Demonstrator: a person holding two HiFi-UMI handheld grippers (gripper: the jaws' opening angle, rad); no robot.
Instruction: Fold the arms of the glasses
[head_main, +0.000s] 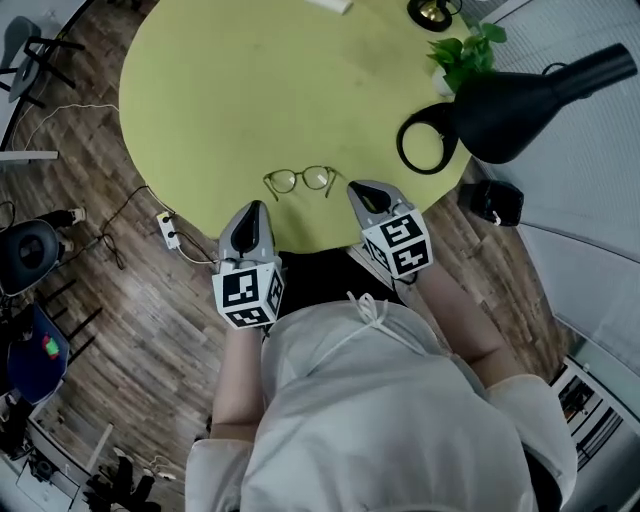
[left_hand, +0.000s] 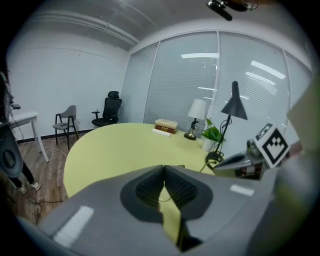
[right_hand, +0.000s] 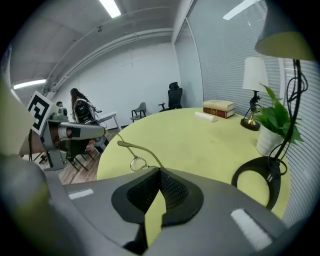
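The left hand-held gripper and right hand-held gripper, jaws closed empty, flank the unfolded glasses.

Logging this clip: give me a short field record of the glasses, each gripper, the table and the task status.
glasses: on the table near its front edge, arms unfolded
left gripper: jaws together, empty, short of the glasses
right gripper: jaws together, empty, close beside the glasses' right end
table: round, yellow-green
also there: black lamp, potted plant
task status: folding not yet begun
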